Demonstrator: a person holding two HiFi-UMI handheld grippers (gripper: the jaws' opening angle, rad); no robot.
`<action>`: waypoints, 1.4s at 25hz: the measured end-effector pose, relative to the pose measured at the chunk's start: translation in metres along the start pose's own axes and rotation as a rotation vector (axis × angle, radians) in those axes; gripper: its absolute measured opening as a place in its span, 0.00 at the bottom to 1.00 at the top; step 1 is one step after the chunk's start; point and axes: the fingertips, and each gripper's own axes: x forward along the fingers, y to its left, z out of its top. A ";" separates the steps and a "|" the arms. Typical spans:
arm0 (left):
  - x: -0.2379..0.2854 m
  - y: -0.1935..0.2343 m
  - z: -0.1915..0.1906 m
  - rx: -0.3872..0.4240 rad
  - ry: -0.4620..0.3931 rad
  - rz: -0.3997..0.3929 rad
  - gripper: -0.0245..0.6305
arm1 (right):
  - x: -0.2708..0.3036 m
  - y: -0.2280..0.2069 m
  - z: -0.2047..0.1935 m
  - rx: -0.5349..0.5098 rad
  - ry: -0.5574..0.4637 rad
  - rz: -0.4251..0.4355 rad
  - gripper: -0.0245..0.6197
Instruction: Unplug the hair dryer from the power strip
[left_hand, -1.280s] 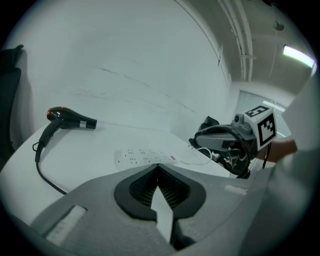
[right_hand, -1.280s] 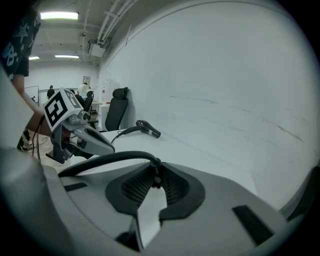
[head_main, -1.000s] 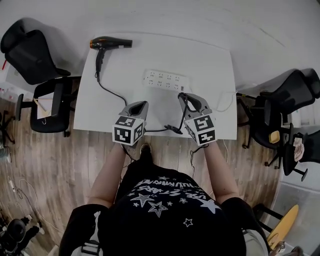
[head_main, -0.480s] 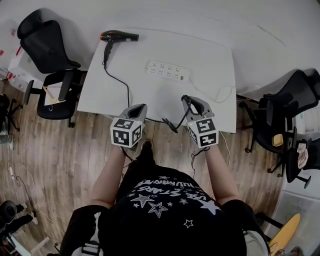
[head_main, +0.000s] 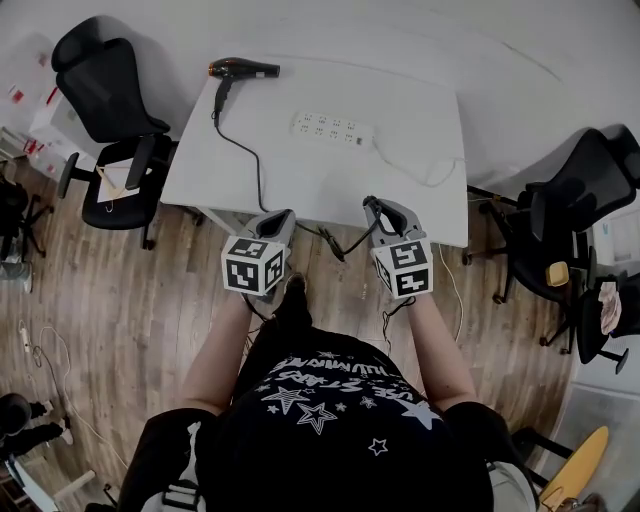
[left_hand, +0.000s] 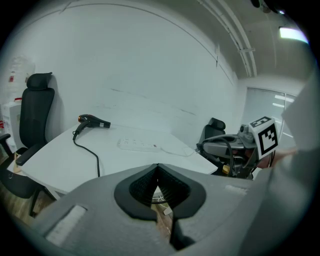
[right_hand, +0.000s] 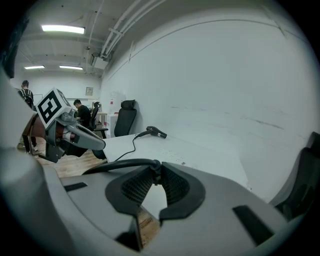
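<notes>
- Black cord (right_hand: 115, 164) of the hair dryer (head_main: 243, 68) is pinched between the right gripper's (head_main: 371, 204) jaws. Its plug (head_main: 331, 246) dangles past the white table's (head_main: 420, 150) near edge.
- Left gripper (head_main: 284, 214) has its jaws together on nothing.
- Power strip (head_main: 332, 128) lies mid-table near the dryer, with no plug showing in its sockets, so unplugging looks done.
- Best now: set the plug down gently without tugging the dryer by its cord.
- No container stands on the table.
</notes>
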 end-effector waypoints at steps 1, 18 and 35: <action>-0.005 -0.004 -0.003 0.001 -0.001 0.000 0.05 | -0.006 0.002 -0.003 0.002 0.000 -0.004 0.13; -0.072 -0.055 -0.044 -0.014 -0.022 0.017 0.05 | -0.078 0.040 -0.041 0.049 0.014 -0.046 0.15; -0.113 -0.073 -0.084 -0.051 -0.006 0.053 0.05 | -0.099 0.067 -0.075 0.095 0.050 -0.047 0.15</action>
